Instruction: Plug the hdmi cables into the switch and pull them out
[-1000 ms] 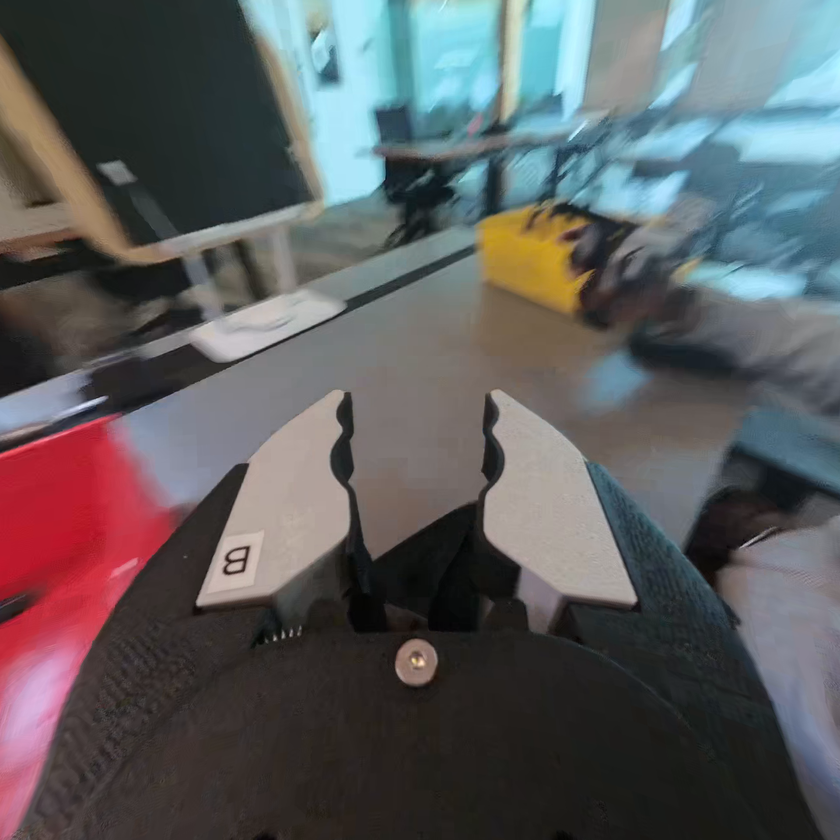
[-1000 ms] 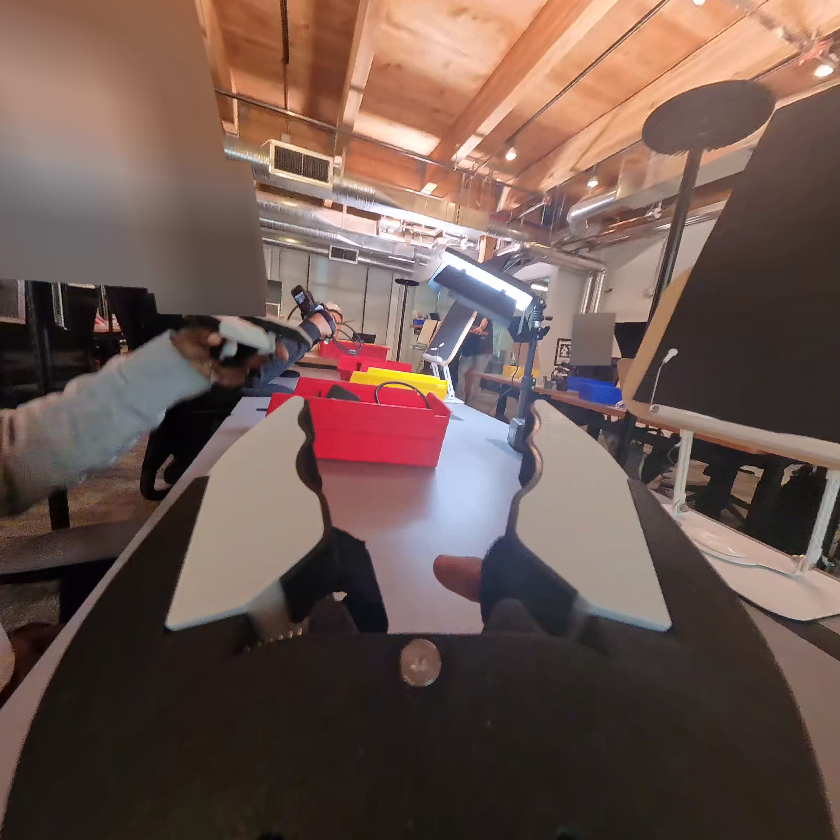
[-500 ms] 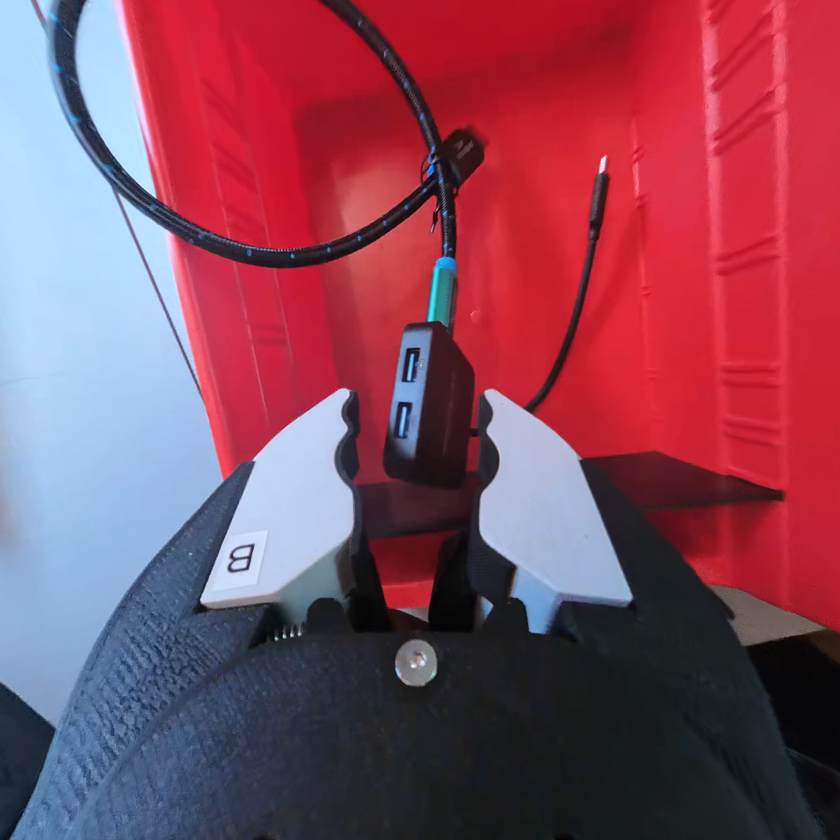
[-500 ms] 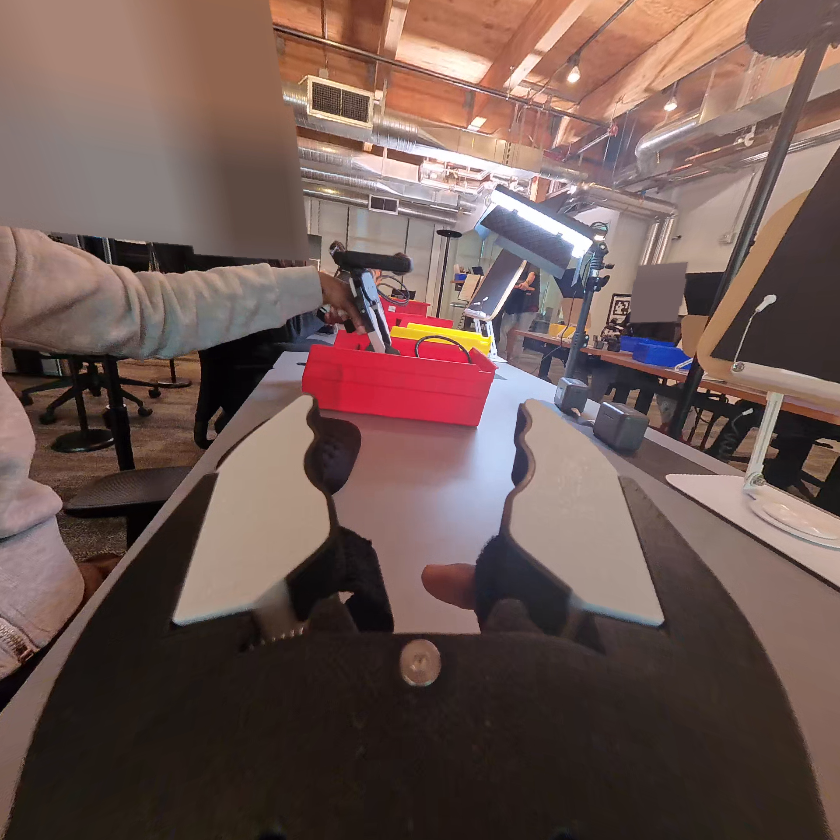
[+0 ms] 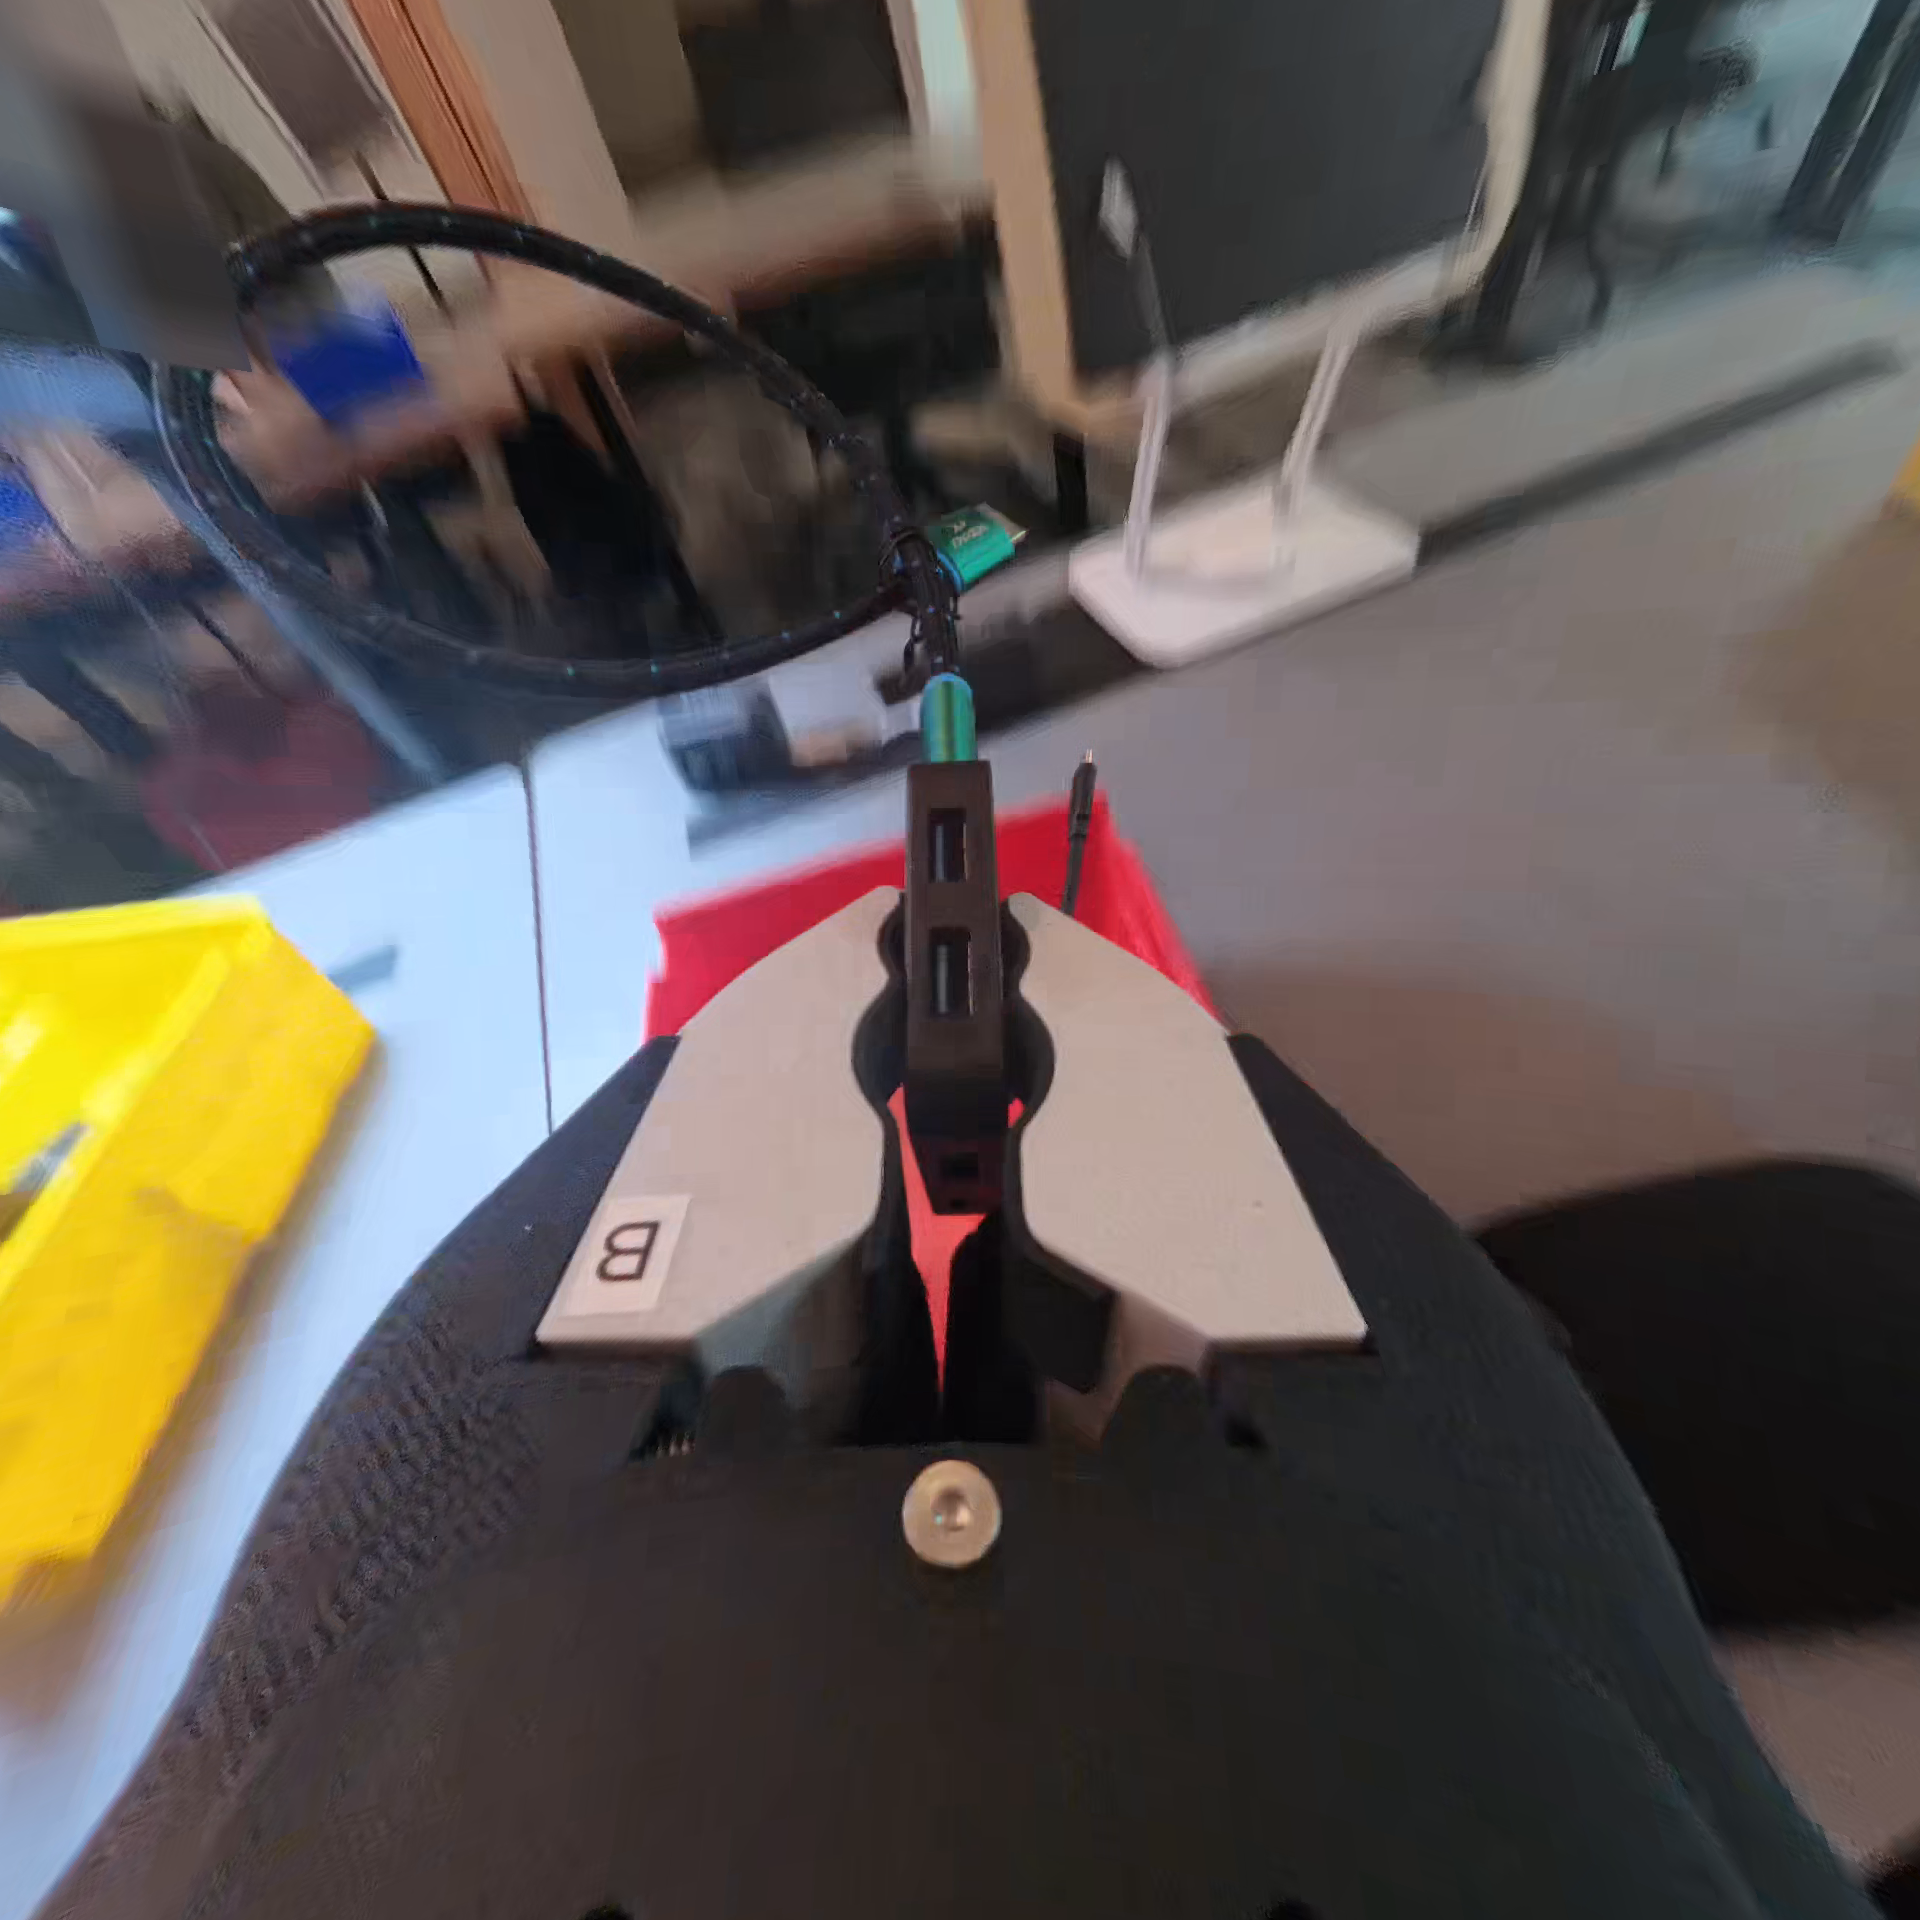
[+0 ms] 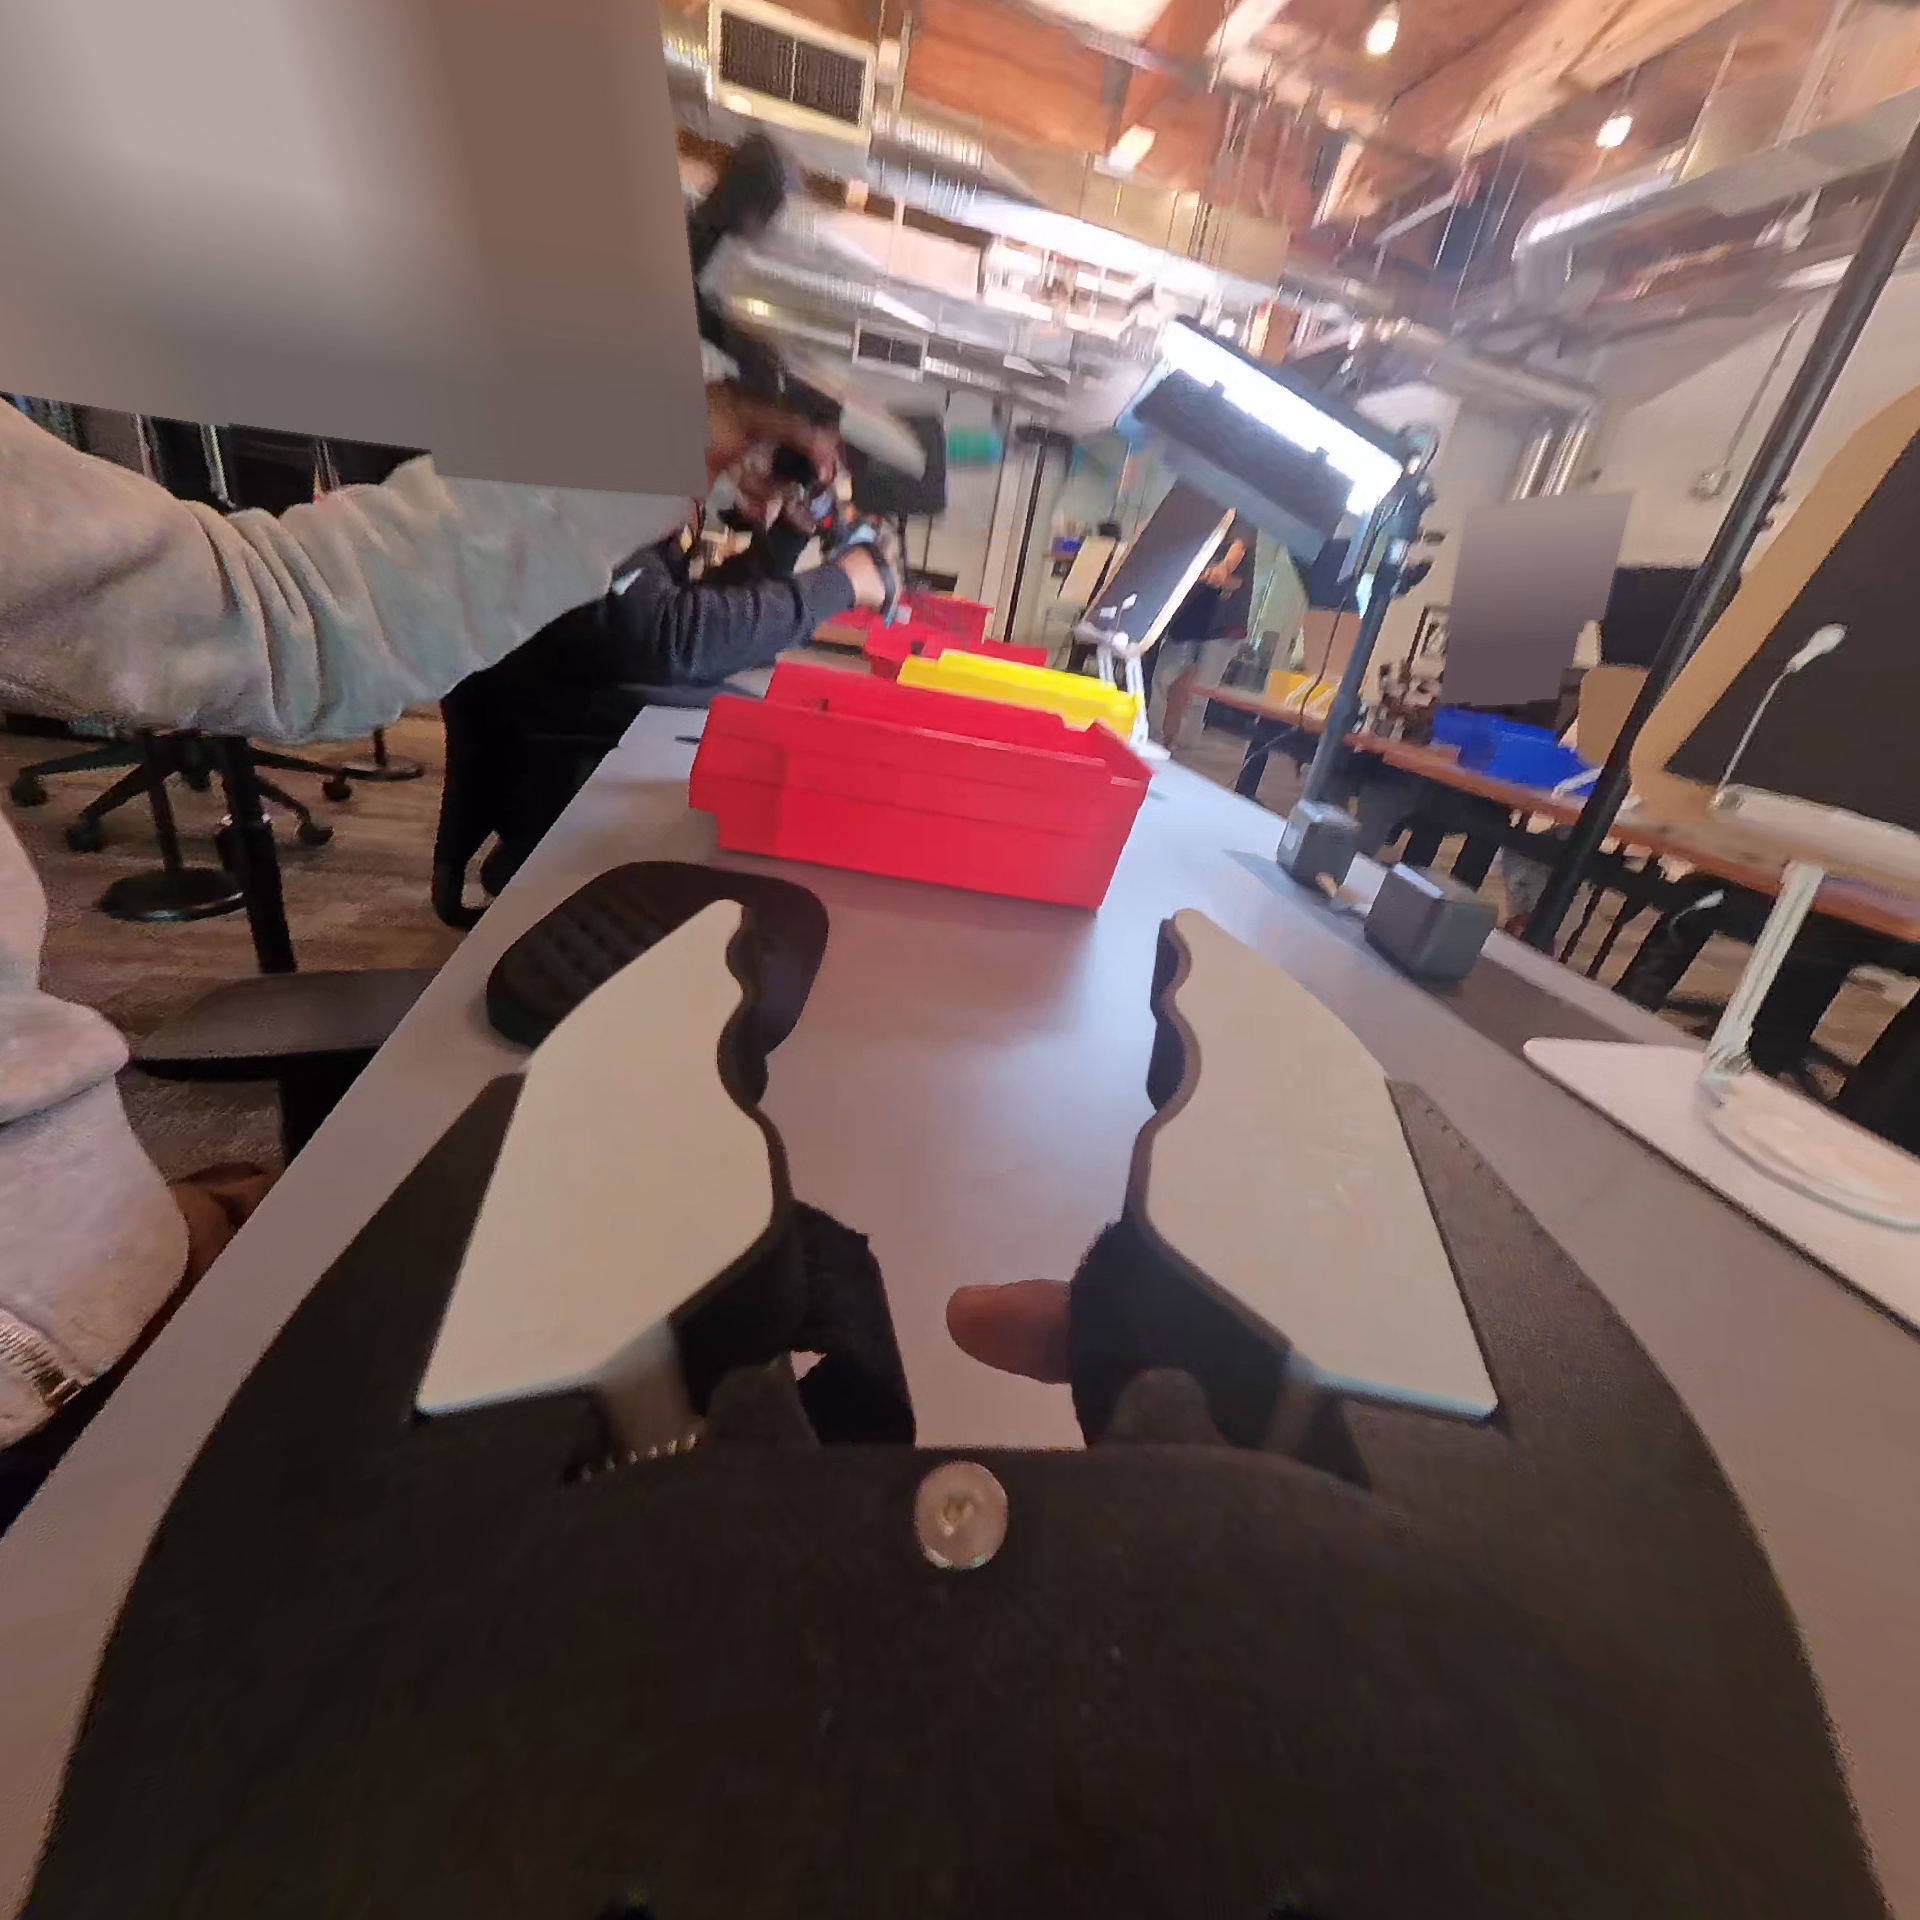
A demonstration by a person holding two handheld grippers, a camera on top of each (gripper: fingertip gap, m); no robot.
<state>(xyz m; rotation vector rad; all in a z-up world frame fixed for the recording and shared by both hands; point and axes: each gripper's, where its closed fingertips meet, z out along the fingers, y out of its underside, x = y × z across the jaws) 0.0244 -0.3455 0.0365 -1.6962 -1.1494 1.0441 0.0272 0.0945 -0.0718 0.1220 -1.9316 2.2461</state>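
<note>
Left wrist view has the switch (image 5: 951,997), a small black box w/ two ports facing the camera, pinched between the left gripper (image 5: 951,935) fingers; jaws are narrow, clamped on its sides. It stands on end, its far end sticking out at 12 o'clock past the fingertips. From that far end a green plug (image 5: 948,719) goes in, and its braided black hdmi cable (image 5: 582,260) loops up and round toward 10 o'clock, tied back on itself near a second green connector (image 5: 975,540) that hangs free, approx. 12 o'clock above the switch. A thin black lead (image 5: 1078,831) w/ a small tip stands just at 1 o'clock of the switch. Below and behind sits a red bin (image 5: 769,935); a yellow bin (image 5: 135,1174) lies at 9 o'clock on the grey table (image 5: 1507,831). Background is blurred.

Right wrist view: right gripper (image 6: 951,935) sits low over the table (image 6: 977,1018), jaws wide apart, nothing between them. A red bin (image 6: 914,821) is at 12 o'clock ahead, yellow bin (image 6: 1018,681) beyond it. At 10 o'clock, a grey sleeve (image 6: 260,592) reaches out; the far gripper there is too blurred to read. Two small grey boxes (image 6: 1429,920) sit at 2 o'clock.
</note>
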